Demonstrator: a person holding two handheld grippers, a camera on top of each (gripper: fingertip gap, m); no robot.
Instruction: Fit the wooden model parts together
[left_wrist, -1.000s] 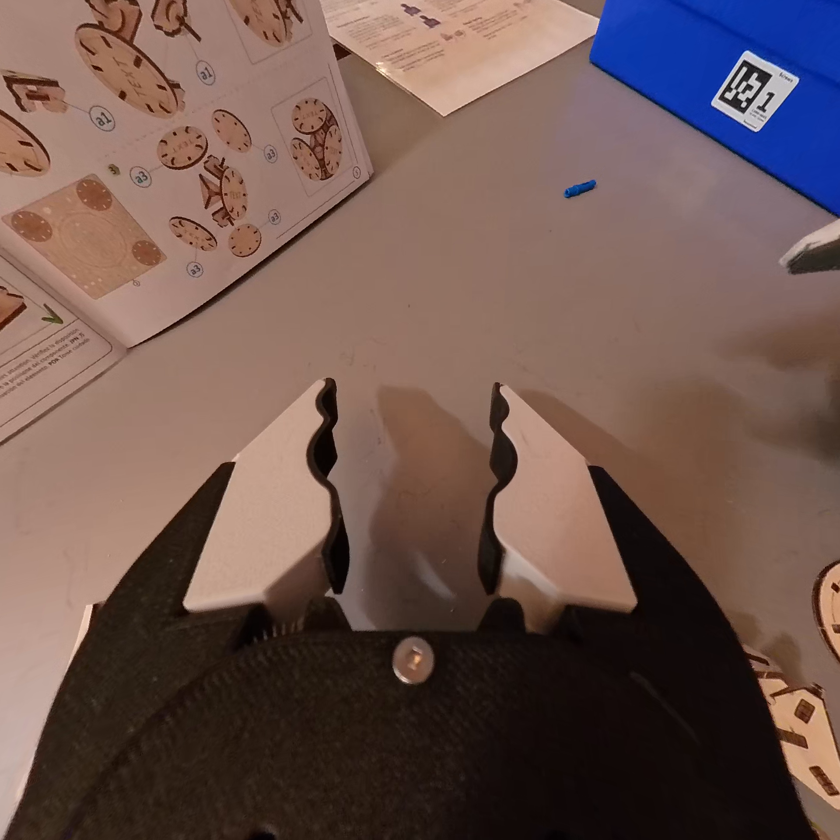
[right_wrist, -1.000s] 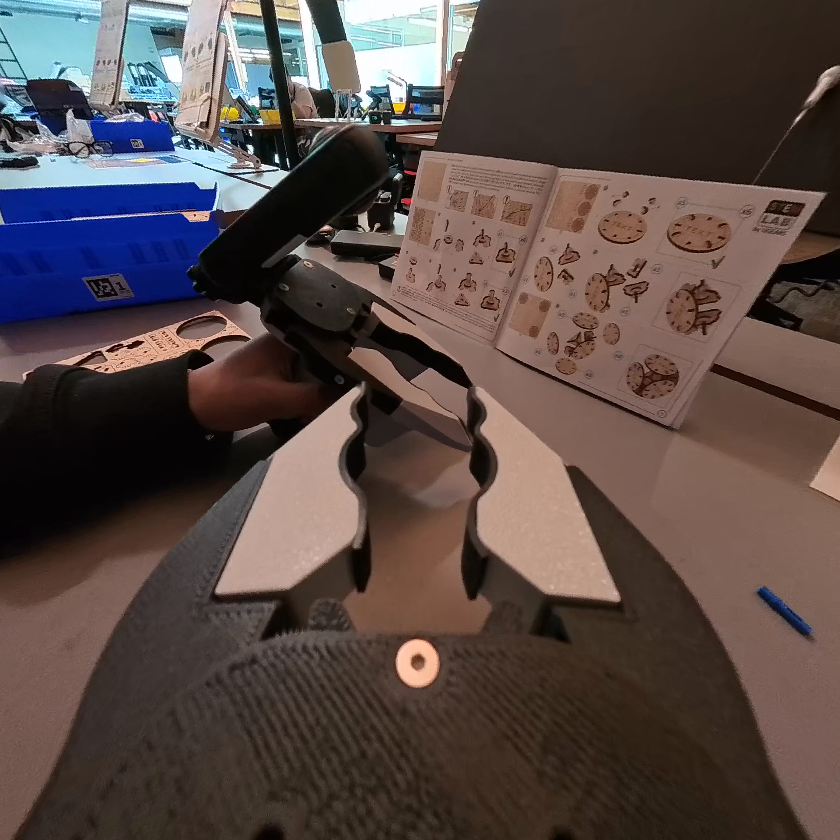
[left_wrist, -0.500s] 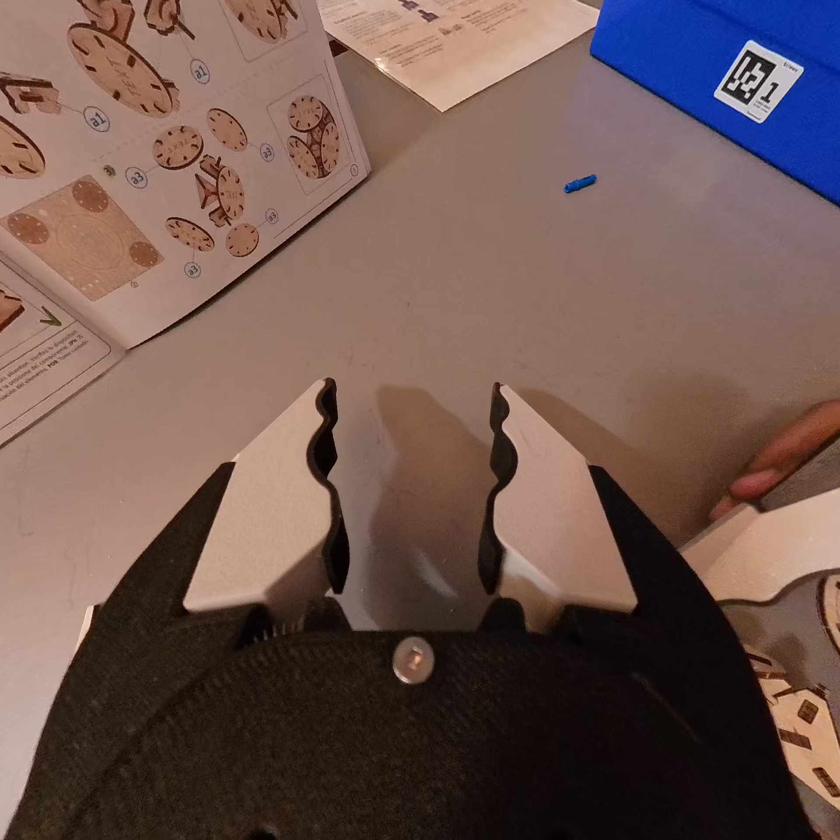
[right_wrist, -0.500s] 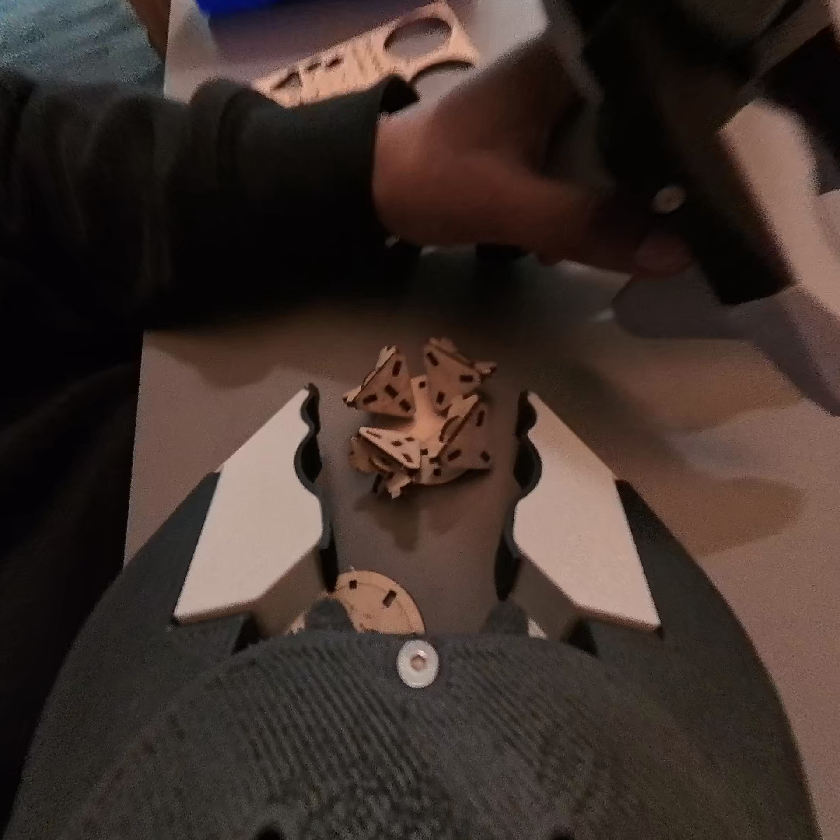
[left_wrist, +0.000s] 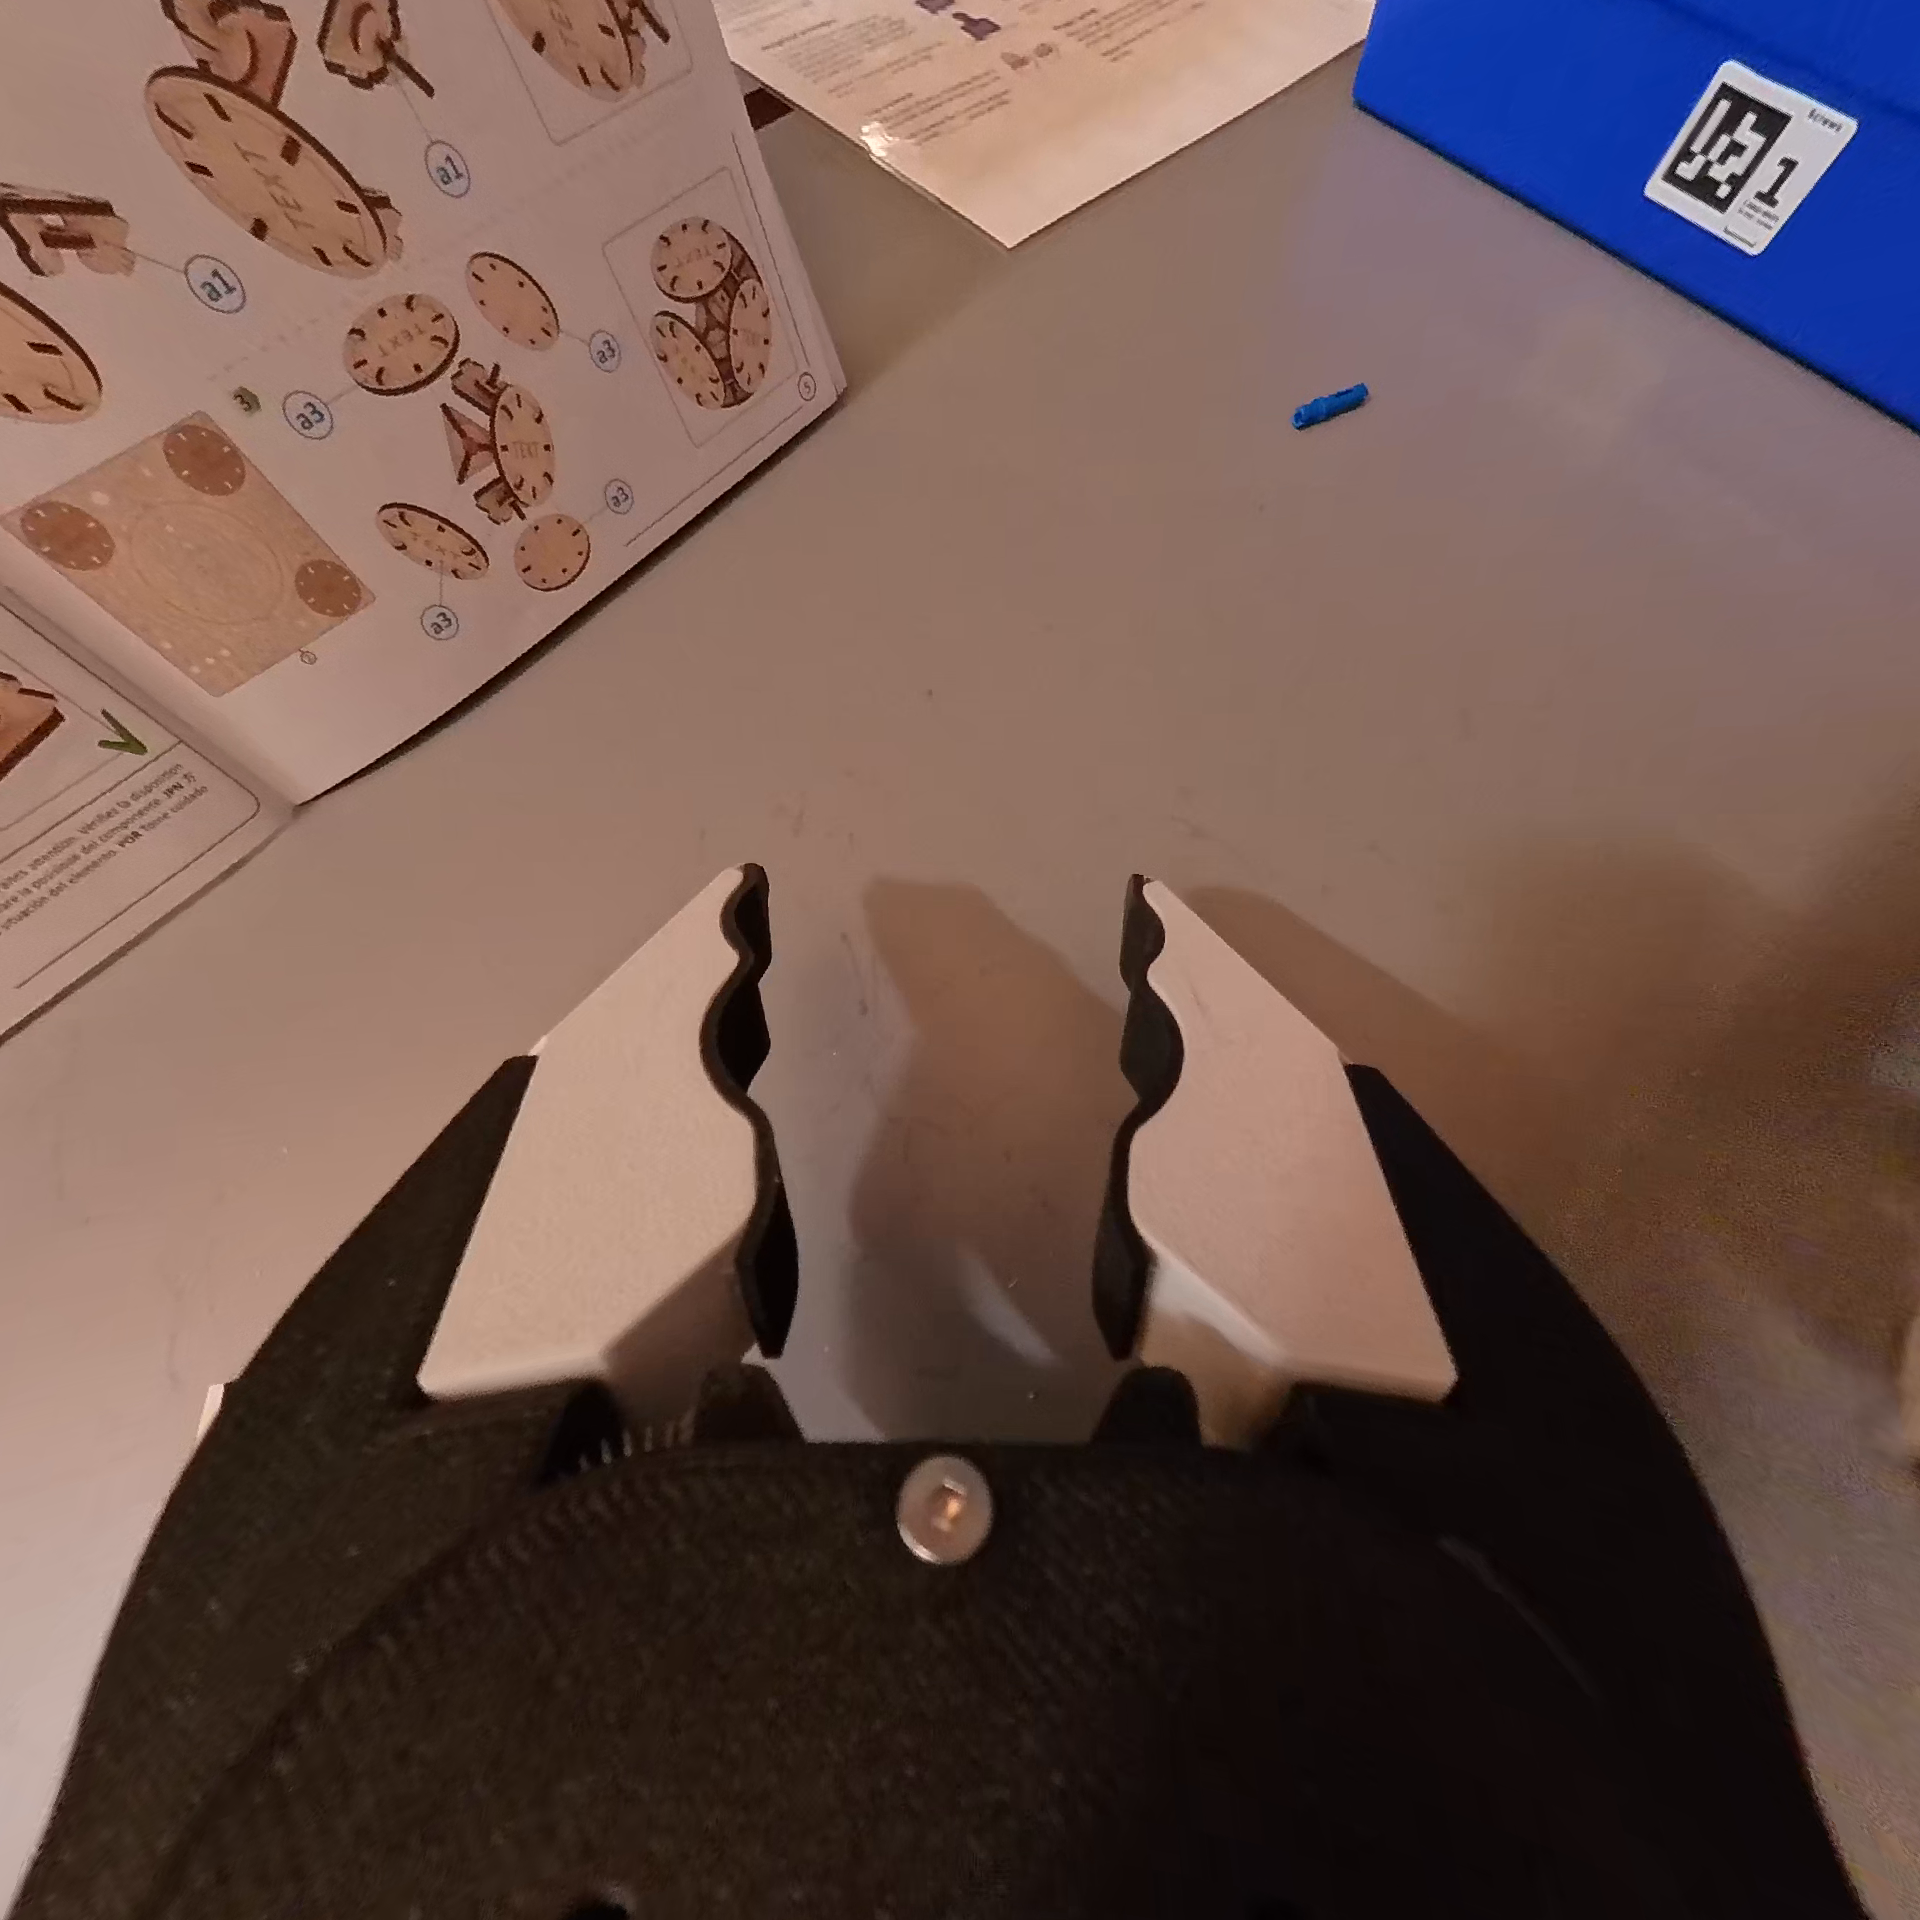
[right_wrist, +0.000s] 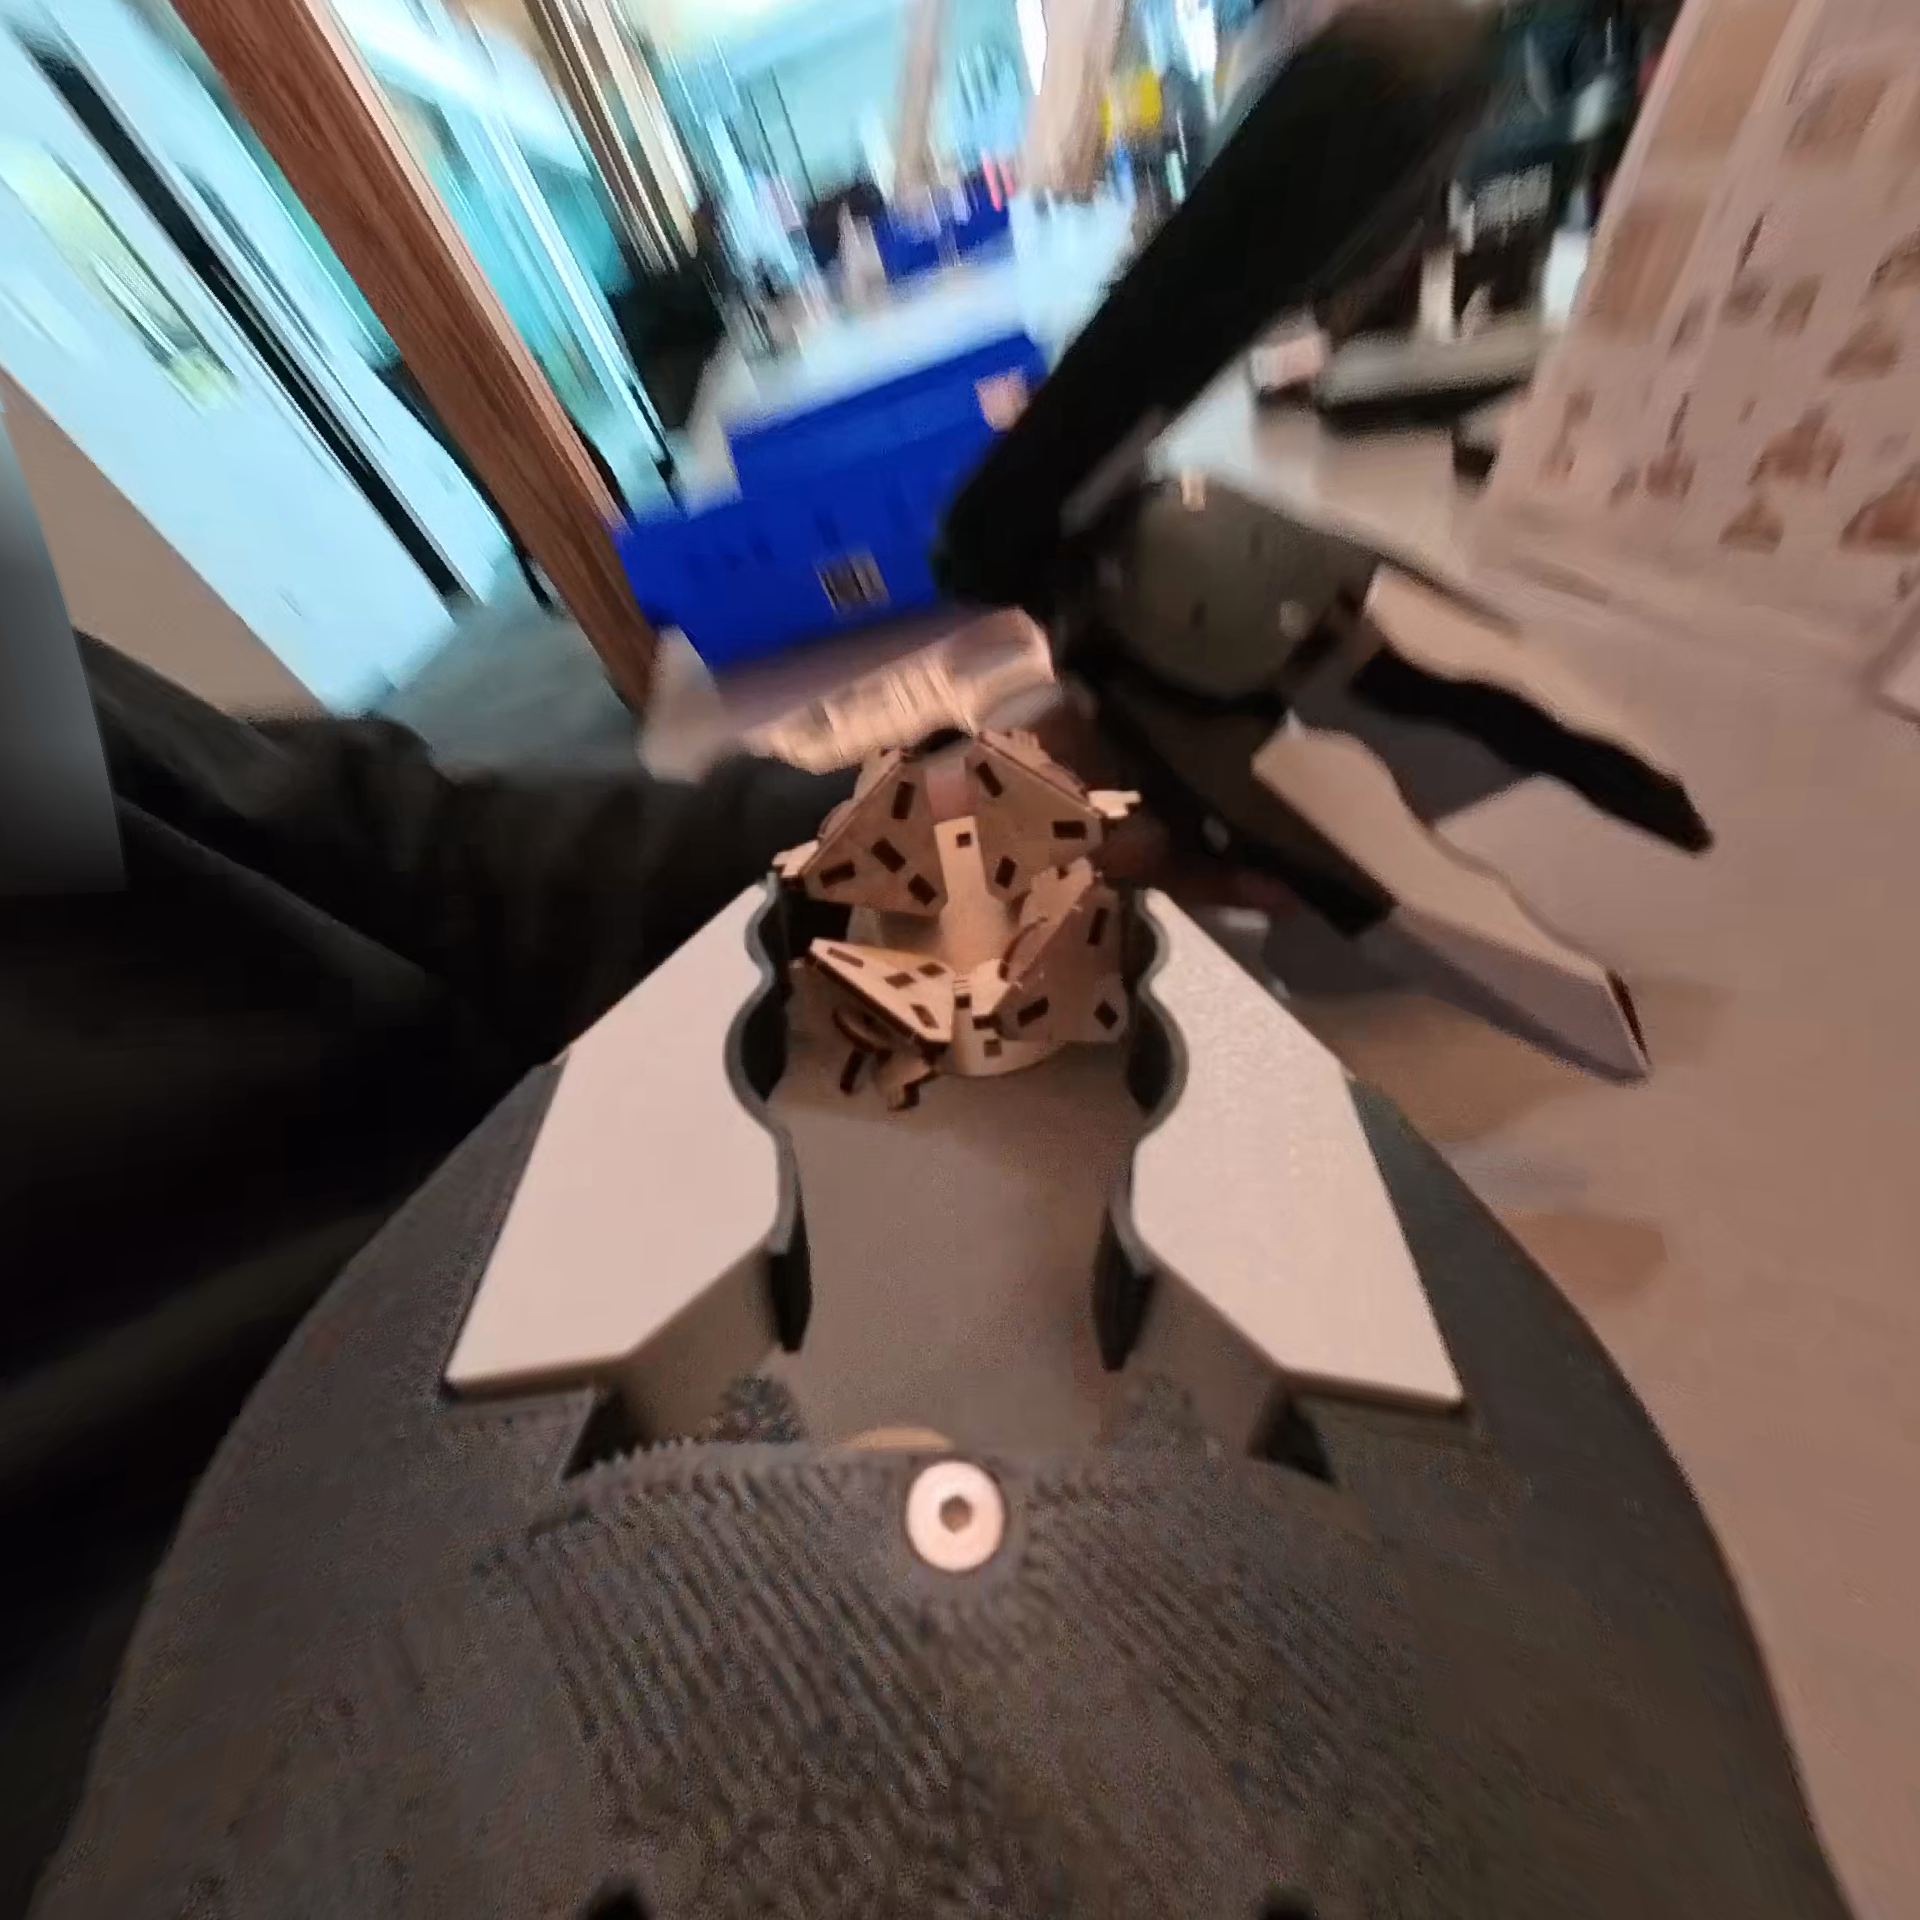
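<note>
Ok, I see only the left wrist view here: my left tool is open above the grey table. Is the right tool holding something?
Observer: Yes. The right tool grips a small wooden puzzle assembly, made of slotted triangular pieces.
Operator: Which part of the tool holds it?
Observer: Only the fingertips; the space behind them, toward the tool's base, is free.
Operator: Where does my left tool appear from there?
Observer: The left tool is beyond the assembly, to the upper right, jaws open with nothing between them.

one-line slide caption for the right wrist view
Right gripper shut on a pale slotted wooden puzzle assembly, left gripper open beyond it.
</note>
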